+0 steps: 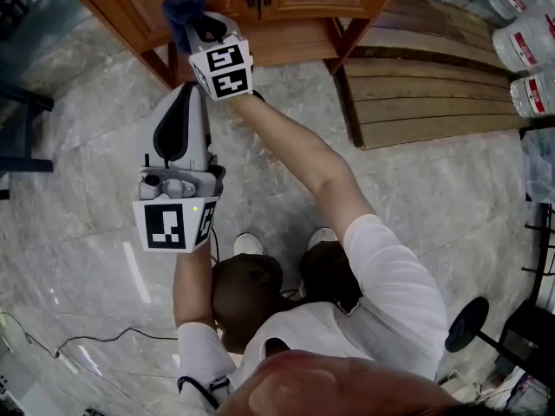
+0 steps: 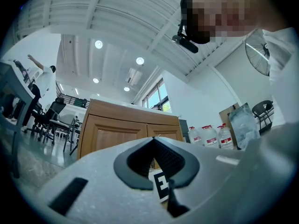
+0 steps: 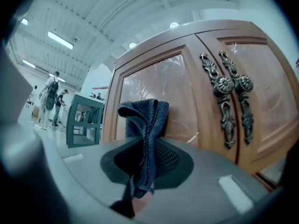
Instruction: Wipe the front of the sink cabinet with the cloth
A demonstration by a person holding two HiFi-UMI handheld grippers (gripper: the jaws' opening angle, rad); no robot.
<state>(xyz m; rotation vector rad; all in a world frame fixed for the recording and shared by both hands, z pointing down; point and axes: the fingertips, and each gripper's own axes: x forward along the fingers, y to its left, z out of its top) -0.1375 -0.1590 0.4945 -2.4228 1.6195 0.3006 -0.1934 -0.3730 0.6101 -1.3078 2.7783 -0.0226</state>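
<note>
The cloth is dark denim blue against the cabinet, which is warm honey-brown wood (its scroll-patterned handles are dark bronze). Below the cabinet, the floor is grey and marble-veined. The marker cube before the cabinet is white with black squares. Right of the cabinet, the bottles bear red-and-white labels.

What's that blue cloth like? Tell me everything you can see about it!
The cloth is dark blue with a woven, towel-like look. It is folded and bunched, pinched in the right gripper, and its top sticks up past the tips. It sits right at a door of the wooden cabinet; whether it touches cannot be told.
</note>
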